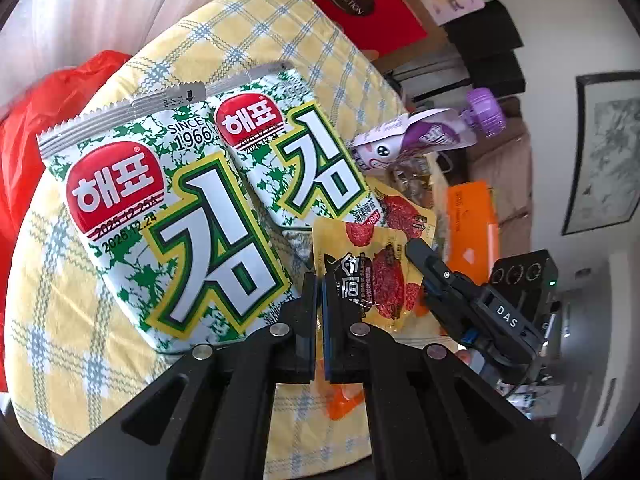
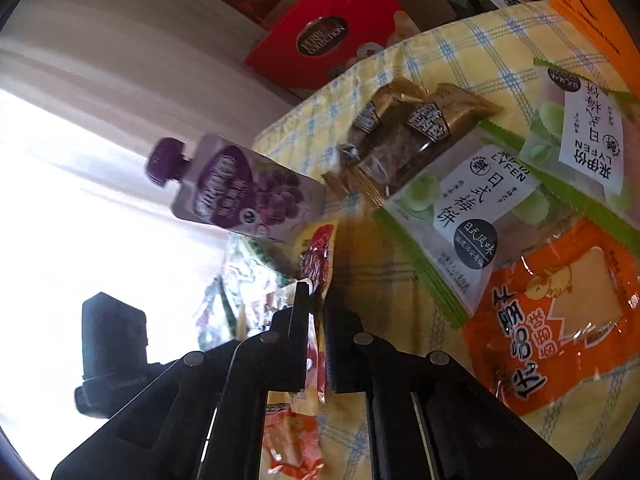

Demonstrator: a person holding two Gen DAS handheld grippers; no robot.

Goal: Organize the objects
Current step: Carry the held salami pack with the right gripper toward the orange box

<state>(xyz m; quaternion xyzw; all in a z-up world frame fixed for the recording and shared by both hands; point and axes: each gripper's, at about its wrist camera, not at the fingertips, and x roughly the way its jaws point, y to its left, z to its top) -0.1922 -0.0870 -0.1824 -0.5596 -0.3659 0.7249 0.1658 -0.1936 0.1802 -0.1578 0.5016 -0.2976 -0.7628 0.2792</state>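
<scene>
The right claw (image 2: 316, 312) is pinching the flat yellow meat-snack packet (image 2: 316, 264) edge-on, its long axis running straight ahead, while the left claw (image 1: 320, 292) is sitting nearly closed, apparently empty, just behind it.

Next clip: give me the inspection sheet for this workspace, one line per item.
Surface: yellow checked cloth, rumpled, mostly covered by snacks.
Job's things: two seaweed packs side by side; yellow meat-snack packets; purple spout pouch; two green plum-cake packs; orange packet; gold-wrapped sweets.
Clutter: red gift box, orange box, red bag at the edges.
Grippers: left gripper fingers close together at a meat-snack packet's edge, grip unclear; right gripper shut on a meat-snack packet.
Cables: nothing seen.
Surroundings: white curtain, framed picture on the wall.
</scene>
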